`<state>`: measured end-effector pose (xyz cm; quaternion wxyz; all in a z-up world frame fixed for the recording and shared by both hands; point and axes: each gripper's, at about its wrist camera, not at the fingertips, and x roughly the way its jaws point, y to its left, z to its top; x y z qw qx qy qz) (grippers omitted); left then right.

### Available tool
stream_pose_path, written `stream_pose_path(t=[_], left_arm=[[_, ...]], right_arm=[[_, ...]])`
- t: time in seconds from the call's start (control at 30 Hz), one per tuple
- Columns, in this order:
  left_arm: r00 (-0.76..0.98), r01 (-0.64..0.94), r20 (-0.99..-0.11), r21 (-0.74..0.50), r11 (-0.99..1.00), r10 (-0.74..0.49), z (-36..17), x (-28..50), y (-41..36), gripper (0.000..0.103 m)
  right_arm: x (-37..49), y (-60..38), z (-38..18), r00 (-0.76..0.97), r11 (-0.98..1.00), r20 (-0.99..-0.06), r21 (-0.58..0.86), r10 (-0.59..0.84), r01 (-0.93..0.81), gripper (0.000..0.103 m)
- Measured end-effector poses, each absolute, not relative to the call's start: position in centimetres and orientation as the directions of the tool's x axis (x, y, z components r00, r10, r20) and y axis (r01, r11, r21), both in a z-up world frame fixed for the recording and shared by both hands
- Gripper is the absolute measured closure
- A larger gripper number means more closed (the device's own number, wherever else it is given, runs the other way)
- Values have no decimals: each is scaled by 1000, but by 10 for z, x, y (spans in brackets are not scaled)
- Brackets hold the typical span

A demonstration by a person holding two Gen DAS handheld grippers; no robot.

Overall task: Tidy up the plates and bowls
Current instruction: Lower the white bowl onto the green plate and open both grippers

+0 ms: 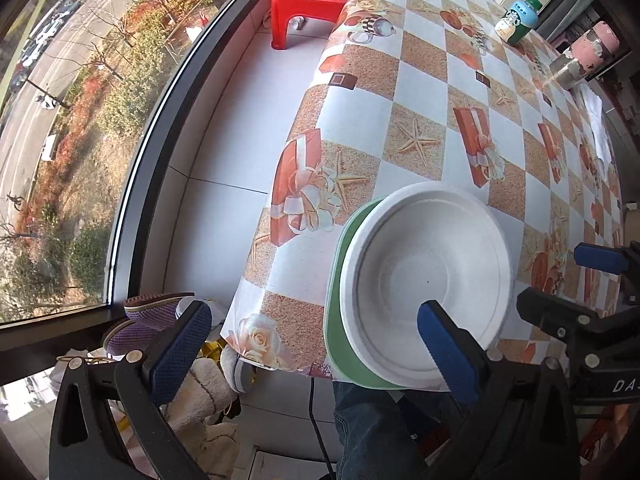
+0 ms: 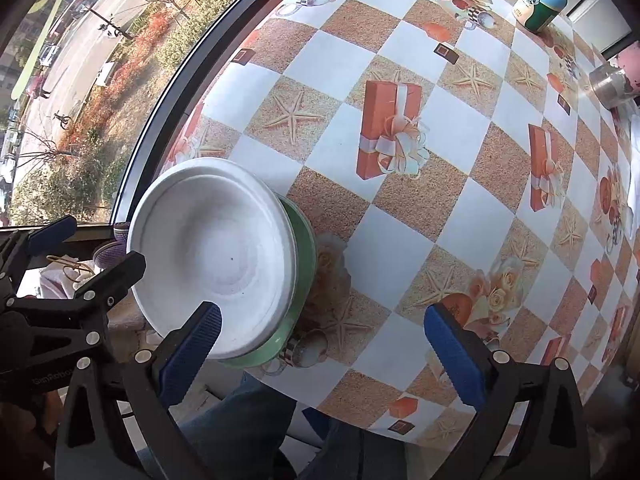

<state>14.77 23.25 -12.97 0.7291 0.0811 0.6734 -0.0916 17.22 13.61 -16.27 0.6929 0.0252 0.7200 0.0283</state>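
Observation:
A white bowl (image 1: 424,272) (image 2: 216,248) rests in a white plate on top of a green plate (image 1: 336,320) (image 2: 306,248). This stack stands at the near corner of the patterned table (image 1: 420,92) (image 2: 400,240). My left gripper (image 1: 312,316) points down and is open, holding nothing. One of its blue pads (image 1: 448,352) hangs over the bowl's near rim; the other is off the table's side. My right gripper (image 2: 324,314) is open too, with bare tablecloth between its fingers. Its left pad (image 2: 192,352) overlaps the stack's near edge.
A green-capped bottle (image 1: 516,20) (image 2: 540,0) and a pink-lidded jar (image 1: 584,56) (image 2: 616,80) stand at the table's far end. A red stool (image 1: 308,0) sits on the floor by the window. A person's jeans-clad leg (image 1: 372,432) is below the table's edge.

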Motion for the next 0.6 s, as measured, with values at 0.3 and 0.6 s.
stream_pose_path(t=[0.3,0.6], left_arm=[[75,322,-997,14,947,-11,-126,127,206,0],[98,353,-995,53,934,20,-124,128,199,0]], right_arm=[[171,137,-140,6,993,-994,113,113,38,1],[159,128,-155,-76,994,-992,98,102,53,1]])
